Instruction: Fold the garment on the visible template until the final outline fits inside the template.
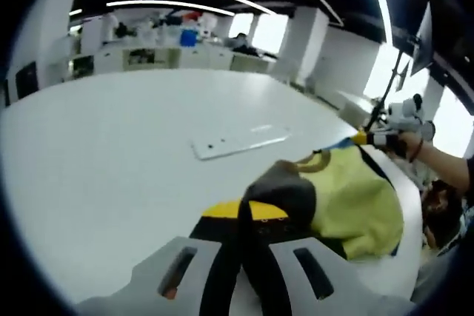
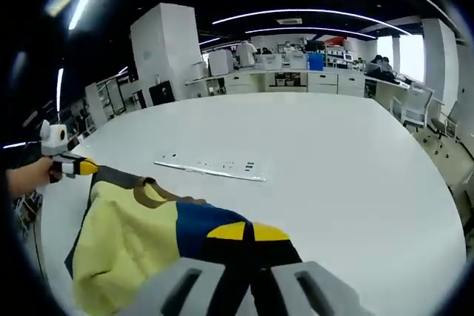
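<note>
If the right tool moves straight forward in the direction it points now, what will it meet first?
Probably the flat clear template on the white table, past the garment that the right tool already grips. Depth is hard to judge, so it might pass over.

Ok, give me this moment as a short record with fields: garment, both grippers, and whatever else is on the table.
garment: yellow top with dark, blue and tan parts, bunched up on the white table
left gripper: shut on garment's dark fabric
right gripper: shut on garment
other item: flat clear sheet lying beyond the garment
template: cannot tell
</note>
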A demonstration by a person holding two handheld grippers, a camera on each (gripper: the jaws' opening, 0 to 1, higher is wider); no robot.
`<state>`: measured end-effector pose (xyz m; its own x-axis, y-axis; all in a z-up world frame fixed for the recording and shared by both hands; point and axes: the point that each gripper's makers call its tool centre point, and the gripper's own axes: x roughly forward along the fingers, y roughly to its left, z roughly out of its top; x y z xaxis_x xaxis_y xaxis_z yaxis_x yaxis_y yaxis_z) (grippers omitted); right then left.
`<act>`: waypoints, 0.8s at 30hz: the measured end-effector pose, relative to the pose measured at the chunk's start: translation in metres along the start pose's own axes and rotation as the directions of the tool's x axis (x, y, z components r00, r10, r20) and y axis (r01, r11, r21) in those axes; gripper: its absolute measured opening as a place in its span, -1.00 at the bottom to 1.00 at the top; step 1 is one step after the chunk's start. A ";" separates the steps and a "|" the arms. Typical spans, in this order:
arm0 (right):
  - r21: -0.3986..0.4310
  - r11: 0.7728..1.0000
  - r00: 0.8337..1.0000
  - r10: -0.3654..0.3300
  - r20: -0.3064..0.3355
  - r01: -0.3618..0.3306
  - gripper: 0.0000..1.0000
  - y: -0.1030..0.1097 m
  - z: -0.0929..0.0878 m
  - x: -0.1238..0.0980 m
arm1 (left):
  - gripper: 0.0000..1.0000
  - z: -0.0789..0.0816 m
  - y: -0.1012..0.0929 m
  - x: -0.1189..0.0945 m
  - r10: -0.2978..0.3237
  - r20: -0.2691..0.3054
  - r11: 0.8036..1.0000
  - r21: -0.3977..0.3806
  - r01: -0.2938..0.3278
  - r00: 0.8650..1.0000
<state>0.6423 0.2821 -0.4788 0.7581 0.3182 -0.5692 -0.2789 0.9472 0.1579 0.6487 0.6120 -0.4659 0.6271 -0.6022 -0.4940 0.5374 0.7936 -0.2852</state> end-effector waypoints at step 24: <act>0.067 0.995 0.997 -0.074 -0.023 0.076 -0.96 -0.008 -0.013 0.031 | -0.70 -0.031 0.032 0.024 0.156 -0.108 0.986 0.069 -0.149 0.982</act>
<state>0.6603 0.2837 -0.5079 0.7630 0.2460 -0.5978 -0.1805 0.9691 0.1683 0.6630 0.6257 -0.5126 0.6386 -0.4583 -0.6181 0.4760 0.8665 -0.1507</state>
